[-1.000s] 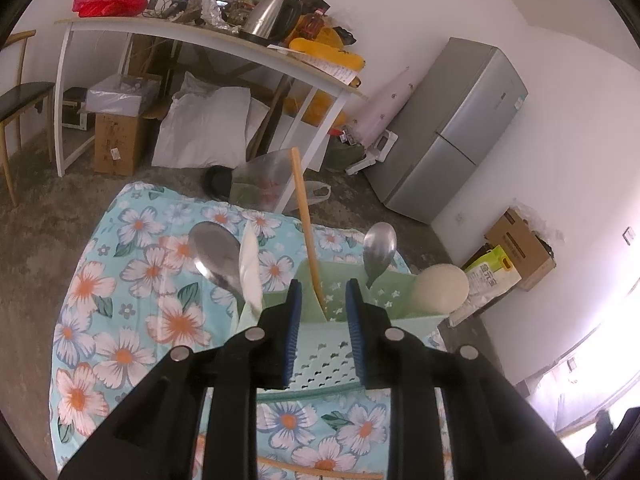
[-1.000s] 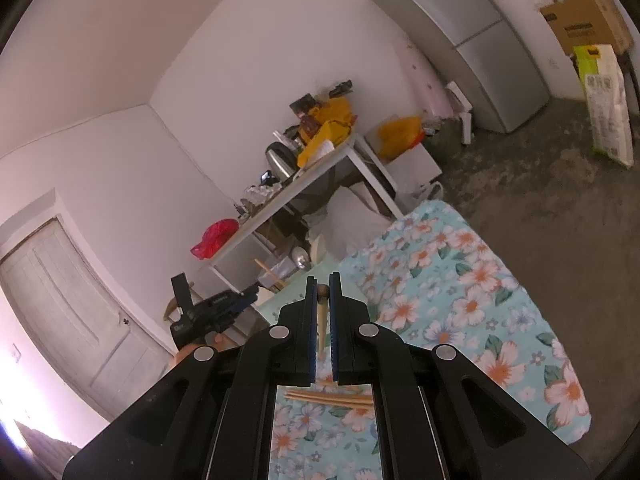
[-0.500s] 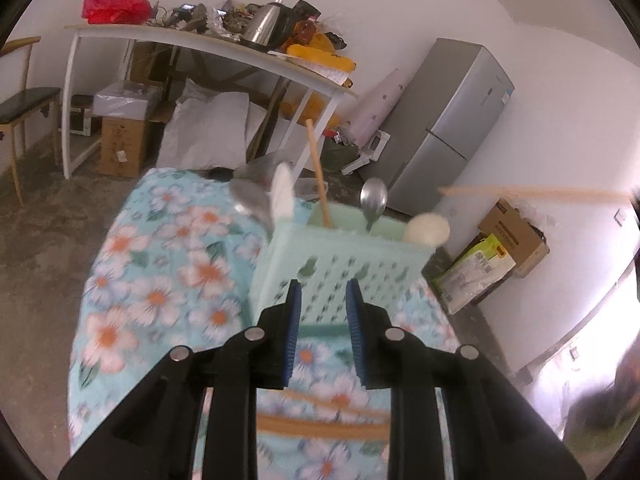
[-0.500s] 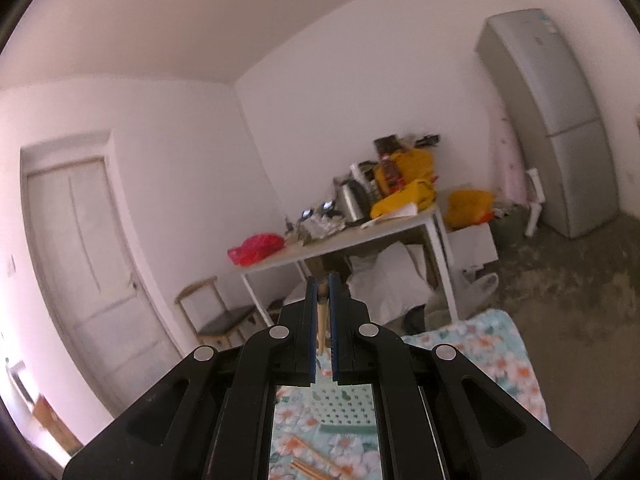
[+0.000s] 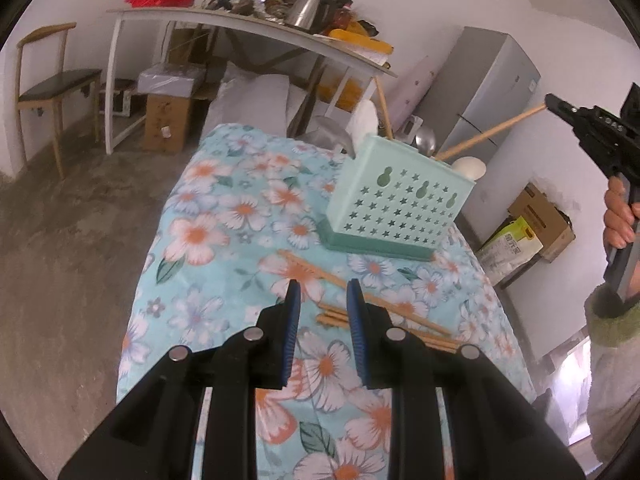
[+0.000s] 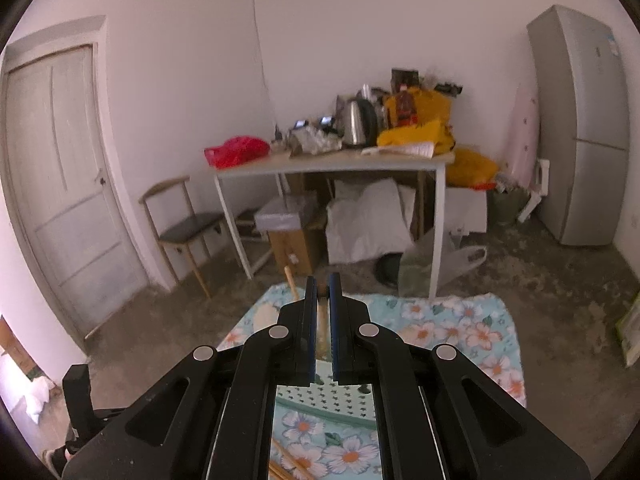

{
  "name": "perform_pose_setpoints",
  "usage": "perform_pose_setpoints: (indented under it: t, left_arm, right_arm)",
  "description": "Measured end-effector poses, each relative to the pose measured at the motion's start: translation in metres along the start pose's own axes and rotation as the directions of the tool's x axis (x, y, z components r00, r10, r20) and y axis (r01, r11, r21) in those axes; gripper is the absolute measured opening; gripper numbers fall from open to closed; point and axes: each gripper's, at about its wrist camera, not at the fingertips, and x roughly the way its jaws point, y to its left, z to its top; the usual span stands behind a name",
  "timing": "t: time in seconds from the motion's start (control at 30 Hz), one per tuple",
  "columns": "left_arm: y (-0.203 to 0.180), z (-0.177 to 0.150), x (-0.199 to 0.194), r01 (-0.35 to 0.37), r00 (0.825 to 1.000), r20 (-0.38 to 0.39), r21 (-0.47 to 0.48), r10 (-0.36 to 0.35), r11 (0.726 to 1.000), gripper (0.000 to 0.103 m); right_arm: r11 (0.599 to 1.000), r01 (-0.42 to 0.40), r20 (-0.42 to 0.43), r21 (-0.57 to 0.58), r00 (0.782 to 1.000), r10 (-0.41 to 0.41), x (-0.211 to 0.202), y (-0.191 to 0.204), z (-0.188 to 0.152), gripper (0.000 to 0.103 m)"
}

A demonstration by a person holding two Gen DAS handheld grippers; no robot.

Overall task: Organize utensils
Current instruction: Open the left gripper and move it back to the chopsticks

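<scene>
mid-task, one stick at a time: right gripper [image 6: 322,330] clamped nearly closed on a wooden chopstick [image 5: 490,133], gripped at its upper end, lower end angled down into the far right compartment of the mint-green utensil holder [image 5: 400,204]. already standing in that holder: another upright chopstick [image 5: 383,106], metal spoons [image 5: 425,140] and a white ladle [image 5: 471,167], though exactly which slot each occupies hard to tell. left gripper [image 5: 323,314] empty, jaws only a little apart, hanging above the loose chopsticks [image 5: 360,302] left on the floral tablecloth [image 5: 224,216], just in front of the holder; not touching any of them. judged next for the right side: ease the stick lower so its tip seats in the compartment, then release without flicking the neighbours. judged next for the left side: drop onto one loose stick, jaws straddling it crosswise, and pinch a single piece rather than the overlapping pair. risk of nudging the light plastic holder if the held stick levers against its rim.
</scene>
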Motion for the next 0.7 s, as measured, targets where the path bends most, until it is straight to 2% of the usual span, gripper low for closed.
perform_pose_setpoints:
  t: [0.2,0.43,0.7]
  left_arm:
    - [0.001,0.0,-0.005,0.004,1.0,0.013,-0.003,-0.004,1.0,0.023]
    - [-0.001,-0.001,-0.006,0.011,1.0,0.012,0.005,-0.011,1.0,0.024]
    - [-0.002,-0.001,-0.005,0.012,1.0,0.016,0.009,-0.012,1.0,0.024]
  right_arm:
    - [1.0,-0.012,-0.033,0.027,0.999,0.013,0.008,0.004,-0.007,0.007]
    - [0.999,-0.018,-0.026,0.044,0.999,0.02,0.0,0.005,-0.008,0.007]
    - [0.996,-0.063,0.036,0.064,0.998,0.06,-0.042,0.005,-0.022,0.01]
